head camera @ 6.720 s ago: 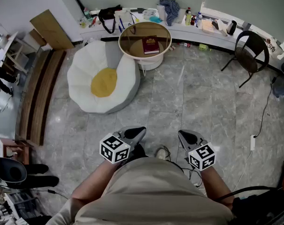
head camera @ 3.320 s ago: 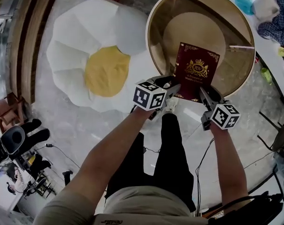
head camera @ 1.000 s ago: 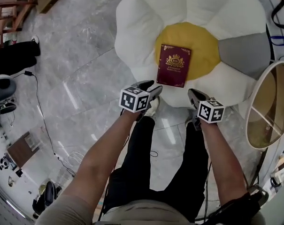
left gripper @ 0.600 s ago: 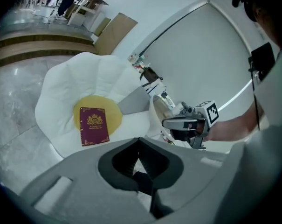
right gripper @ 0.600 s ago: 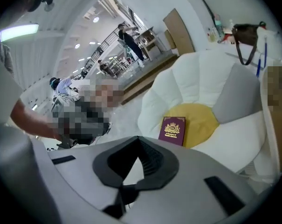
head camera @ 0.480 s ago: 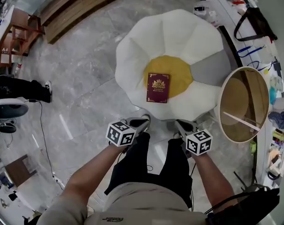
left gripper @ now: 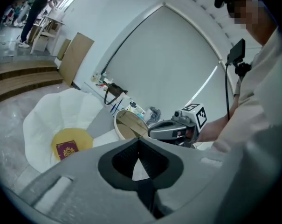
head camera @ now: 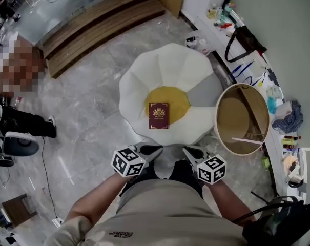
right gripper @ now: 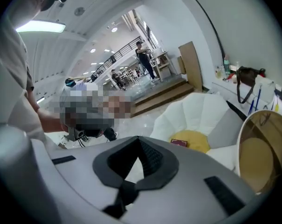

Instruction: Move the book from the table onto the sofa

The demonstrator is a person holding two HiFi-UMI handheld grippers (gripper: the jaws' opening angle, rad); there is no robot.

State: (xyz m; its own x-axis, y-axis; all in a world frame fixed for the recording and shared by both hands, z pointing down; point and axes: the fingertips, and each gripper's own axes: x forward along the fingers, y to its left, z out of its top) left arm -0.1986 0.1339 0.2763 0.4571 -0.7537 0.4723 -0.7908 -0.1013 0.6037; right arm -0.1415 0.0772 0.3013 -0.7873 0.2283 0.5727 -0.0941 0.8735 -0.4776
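Note:
The dark red book (head camera: 159,115) lies flat on the yellow middle of the white flower-shaped sofa (head camera: 144,76). It shows small in the left gripper view as the book (left gripper: 67,149) and in the right gripper view as the book (right gripper: 179,143). My left gripper (head camera: 153,149) is shut and empty, held close to my body, well short of the sofa. My right gripper (head camera: 187,150) hangs beside it, also shut with nothing in it. The round glass table (head camera: 243,119) stands right of the sofa with no book on it.
A counter (head camera: 247,60) with a black bag, bottles and cloth runs along the right wall. Wooden steps (head camera: 101,24) lie beyond the sofa. An office chair (head camera: 16,147) and a standing person (head camera: 26,124) are at the left.
Both grippers have drawn back and up from the sofa toward my body, leaving the book on the yellow cushion. The sofa and table now look smaller and farther off.

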